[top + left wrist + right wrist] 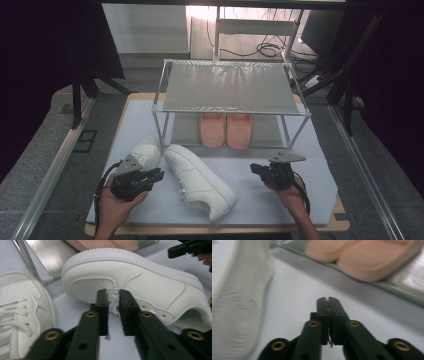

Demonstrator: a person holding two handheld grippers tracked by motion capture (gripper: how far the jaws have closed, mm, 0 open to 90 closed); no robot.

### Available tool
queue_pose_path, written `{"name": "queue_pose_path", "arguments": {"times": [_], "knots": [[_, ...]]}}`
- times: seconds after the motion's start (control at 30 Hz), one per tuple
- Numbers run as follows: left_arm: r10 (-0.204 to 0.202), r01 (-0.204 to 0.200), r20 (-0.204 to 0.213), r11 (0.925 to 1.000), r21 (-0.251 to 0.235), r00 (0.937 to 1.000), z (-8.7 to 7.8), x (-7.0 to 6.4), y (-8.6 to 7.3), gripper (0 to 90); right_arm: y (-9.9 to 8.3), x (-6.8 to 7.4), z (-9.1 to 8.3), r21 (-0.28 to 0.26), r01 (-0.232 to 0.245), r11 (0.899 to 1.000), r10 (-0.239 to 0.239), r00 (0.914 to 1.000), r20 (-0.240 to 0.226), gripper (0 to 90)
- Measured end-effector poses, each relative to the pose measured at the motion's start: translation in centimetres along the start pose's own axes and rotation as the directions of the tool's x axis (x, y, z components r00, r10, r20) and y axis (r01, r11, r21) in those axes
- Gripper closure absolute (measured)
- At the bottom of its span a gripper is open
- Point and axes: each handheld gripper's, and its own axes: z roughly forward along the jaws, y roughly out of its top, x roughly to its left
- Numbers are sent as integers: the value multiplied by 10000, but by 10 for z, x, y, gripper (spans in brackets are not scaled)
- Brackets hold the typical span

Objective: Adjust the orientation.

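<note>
A white sneaker (200, 182) lies tipped on its side in the middle of the pale mat (265, 197), upper toward my left gripper (159, 173) and ribbed sole (239, 307) toward my right one. In the left gripper view my left gripper (113, 293) is shut on a white lace (113, 302) at the sneaker's (150, 282) side. A second white sneaker (145, 151) stands upright just left of it. My right gripper (254, 168) hovers right of the tipped sneaker, shut with nothing held (327, 300).
A metal shoe rack (230, 87) stands at the back of the mat. A pair of pink slippers (225, 130) sits on its lower shelf (402, 287). Bare mat lies between the tipped sneaker and my right gripper. The table edge runs close along the front.
</note>
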Motion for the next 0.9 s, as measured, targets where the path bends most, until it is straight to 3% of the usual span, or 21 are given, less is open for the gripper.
{"name": "queue_pose_path", "arguments": {"times": [0.2,0.47,0.57,0.77,0.9], "knots": [[-12,12,17,10000,87,10000,1,1,-1,689,12,36,-3,-124,916,9957,-924,9920,-866,900],[-79,79,-47,9999,138,10000,1,2,-3,602,21,84,-5,-408,1746,9838,-1793,9592,-2185,900],[-100,101,-62,9998,149,9999,1,2,-3,583,21,93,-2,-433,1732,9839,-1785,9480,-2636,900],[-155,157,-135,9998,133,9998,1,3,-4,553,19,96,1,-368,1672,9852,-1708,9457,-2766,900],[-103,105,-133,9998,149,9999,1,2,-3,551,20,105,-1,-491,1727,9837,-1795,9379,-2969,900]]}}
